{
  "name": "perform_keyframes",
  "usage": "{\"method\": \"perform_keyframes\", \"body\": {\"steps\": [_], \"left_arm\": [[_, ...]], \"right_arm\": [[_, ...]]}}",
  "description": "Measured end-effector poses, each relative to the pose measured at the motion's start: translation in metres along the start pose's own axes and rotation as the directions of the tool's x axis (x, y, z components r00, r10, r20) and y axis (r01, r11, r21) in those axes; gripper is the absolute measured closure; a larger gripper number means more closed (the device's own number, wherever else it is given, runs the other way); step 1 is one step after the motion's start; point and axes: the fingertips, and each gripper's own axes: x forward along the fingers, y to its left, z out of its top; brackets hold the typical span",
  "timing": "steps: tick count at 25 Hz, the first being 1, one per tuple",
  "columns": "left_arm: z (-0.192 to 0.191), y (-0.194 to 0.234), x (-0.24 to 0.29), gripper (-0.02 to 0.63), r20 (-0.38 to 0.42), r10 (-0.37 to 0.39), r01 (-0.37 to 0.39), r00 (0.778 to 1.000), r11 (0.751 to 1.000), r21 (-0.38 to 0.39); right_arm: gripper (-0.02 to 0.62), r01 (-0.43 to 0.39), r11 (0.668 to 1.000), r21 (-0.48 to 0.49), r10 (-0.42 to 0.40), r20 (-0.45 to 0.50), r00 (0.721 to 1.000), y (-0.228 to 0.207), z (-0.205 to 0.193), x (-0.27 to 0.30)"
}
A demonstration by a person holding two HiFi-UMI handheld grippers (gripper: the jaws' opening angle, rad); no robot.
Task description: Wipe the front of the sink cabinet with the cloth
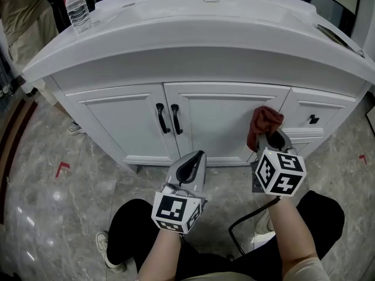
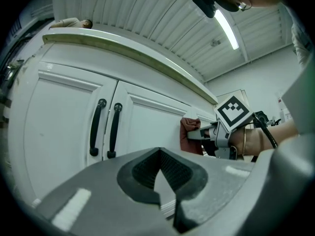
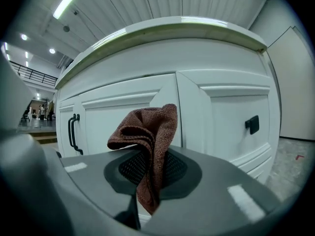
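Observation:
The white sink cabinet fills the head view, with two doors and a pair of black handles. A reddish-brown cloth hangs bunched from my right gripper, which is shut on it and holds it against the right door's edge, beside the drawers. In the right gripper view the cloth droops between the jaws in front of the door. My left gripper is shut and holds nothing, low before the right door; its own view shows the cloth and the handles.
A clear water bottle stands on the countertop at far left. A drawer with a black knob lies right of the cloth. Grey marble floor surrounds the cabinet. The person's legs and a black cable are below the grippers.

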Motion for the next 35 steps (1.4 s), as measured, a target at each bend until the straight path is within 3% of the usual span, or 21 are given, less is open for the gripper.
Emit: {"method": "perform_keyframes", "body": {"steps": [6, 12, 17, 26, 35], "left_arm": [[-0.006, 0.033, -0.017, 0.606, -0.015, 0.063, -0.063, 0.998, 0.998, -0.013], [-0.009, 0.071, -0.040, 0.606, -0.034, 0.128, -0.128, 0.991, 0.992, 0.002], [-0.018, 0.088, -0.051, 0.606, -0.058, 0.144, -0.144, 0.988, 0.990, 0.016], [-0.030, 0.078, -0.041, 0.606, -0.062, 0.070, -0.070, 0.996, 0.997, 0.010], [-0.033, 0.043, -0.013, 0.606, -0.013, 0.011, -0.011, 1.000, 0.997, -0.072]], "right_arm": [[0.515, -0.104, 0.994, 0.022, 0.105, -0.033, 0.994, 0.060, -0.032, 0.017], [0.515, -0.265, 0.964, 0.019, 0.265, -0.085, 0.960, 0.151, -0.069, 0.035], [0.515, -0.326, 0.945, 0.034, 0.327, -0.126, 0.937, 0.193, -0.094, 0.048], [0.514, -0.298, 0.954, -0.020, 0.293, -0.130, 0.947, 0.184, -0.099, 0.058], [0.514, -0.178, 0.984, -0.028, 0.173, -0.131, 0.976, 0.110, -0.096, 0.046]]}}
